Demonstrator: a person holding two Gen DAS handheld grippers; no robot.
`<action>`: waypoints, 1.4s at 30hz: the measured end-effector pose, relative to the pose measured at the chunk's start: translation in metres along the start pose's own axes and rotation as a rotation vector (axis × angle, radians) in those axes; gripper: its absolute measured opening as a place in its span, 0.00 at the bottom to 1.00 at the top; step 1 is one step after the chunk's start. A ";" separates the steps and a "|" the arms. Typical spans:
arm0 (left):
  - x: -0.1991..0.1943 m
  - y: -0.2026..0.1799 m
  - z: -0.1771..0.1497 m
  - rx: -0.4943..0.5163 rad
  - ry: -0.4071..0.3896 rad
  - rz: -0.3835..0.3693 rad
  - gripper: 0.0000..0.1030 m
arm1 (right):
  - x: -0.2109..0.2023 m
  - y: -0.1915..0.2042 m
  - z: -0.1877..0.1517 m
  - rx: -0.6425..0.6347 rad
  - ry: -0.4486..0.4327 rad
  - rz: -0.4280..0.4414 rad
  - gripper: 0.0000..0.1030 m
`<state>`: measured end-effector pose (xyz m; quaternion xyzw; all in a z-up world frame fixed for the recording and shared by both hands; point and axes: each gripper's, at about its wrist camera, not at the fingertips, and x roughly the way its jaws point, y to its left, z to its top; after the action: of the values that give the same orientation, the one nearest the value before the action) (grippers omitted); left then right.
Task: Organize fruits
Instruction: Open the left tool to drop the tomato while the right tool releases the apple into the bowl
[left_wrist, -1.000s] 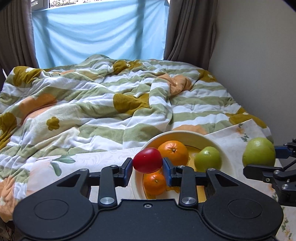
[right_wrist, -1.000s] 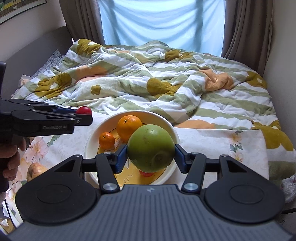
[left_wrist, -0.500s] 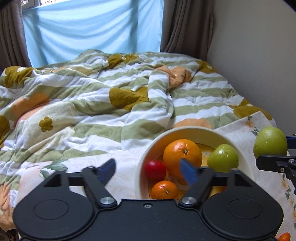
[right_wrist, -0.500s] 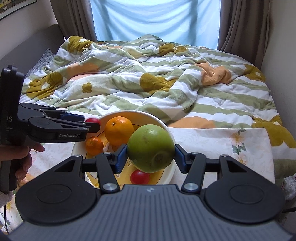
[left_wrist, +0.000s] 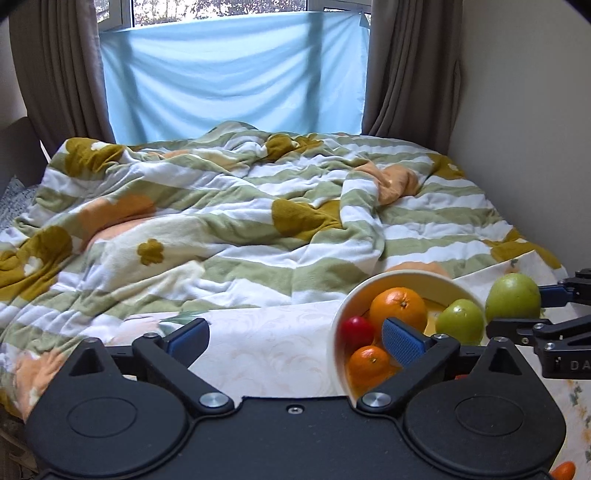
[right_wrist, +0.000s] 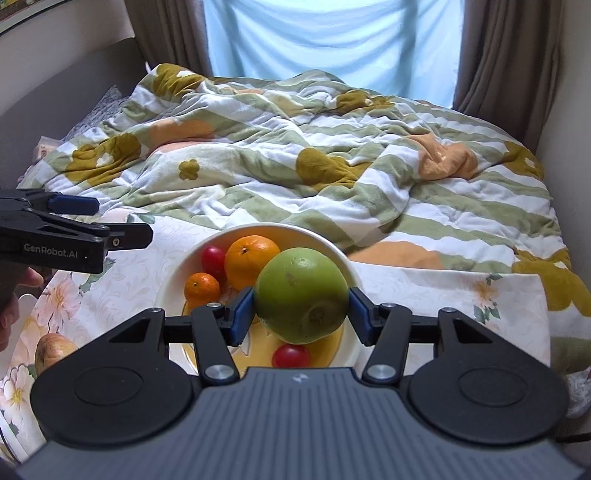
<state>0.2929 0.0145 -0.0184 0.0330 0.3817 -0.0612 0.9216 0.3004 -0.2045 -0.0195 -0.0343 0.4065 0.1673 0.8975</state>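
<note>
Two grippers work over a bed, each seen from its own camera. Nearest in the right wrist view, the right gripper (right_wrist: 301, 310) pinches a large green fruit (right_wrist: 302, 295) between its blue pads, held above the near half of a white bowl (right_wrist: 173, 280). Below the fruit, a small red fruit (right_wrist: 290, 356) lies on the bowl's yellow floor by the near rim. Farther in sit a small orange (right_wrist: 201, 286), a big orange (right_wrist: 251, 260) and another red fruit (right_wrist: 213, 258), all crowded to the left side. The bowl's right side is bare.

The left gripper (left_wrist: 295, 338) has just been opening and its jaws now stand spread wide with nothing between them. Its right finger (left_wrist: 402, 341) overlaps the bowl's left rim in the view; its left finger is over bare cloth. In this view a smaller green fruit (left_wrist: 460, 321) also rests in the bowl, toward its right side.

The bowl stands on a pale flowered cloth (right_wrist: 443, 291), which has open room to the bowl's right. At the cloth's left edge lies a yellowish fruit (right_wrist: 55, 350), near a hand (right_wrist: 14, 295).

Beyond the bowl, a rumpled striped blanket (right_wrist: 295, 147) fills the bed up to brown curtains (right_wrist: 506, 55) and a blue sheet across the window (left_wrist: 236, 81). A plain wall (left_wrist: 524, 110) closes the right side.
</note>
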 end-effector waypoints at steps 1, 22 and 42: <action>-0.002 0.002 -0.002 -0.006 0.000 0.004 0.99 | 0.002 0.003 0.000 -0.011 0.002 0.011 0.67; -0.020 0.029 -0.031 -0.093 0.034 0.014 0.99 | 0.068 0.054 -0.027 -0.092 0.120 0.091 0.68; -0.069 0.013 -0.035 -0.117 -0.025 0.023 0.99 | 0.004 0.053 -0.027 -0.095 -0.001 0.053 1.00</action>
<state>0.2218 0.0368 0.0053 -0.0174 0.3729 -0.0288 0.9273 0.2663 -0.1592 -0.0368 -0.0658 0.3983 0.2103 0.8904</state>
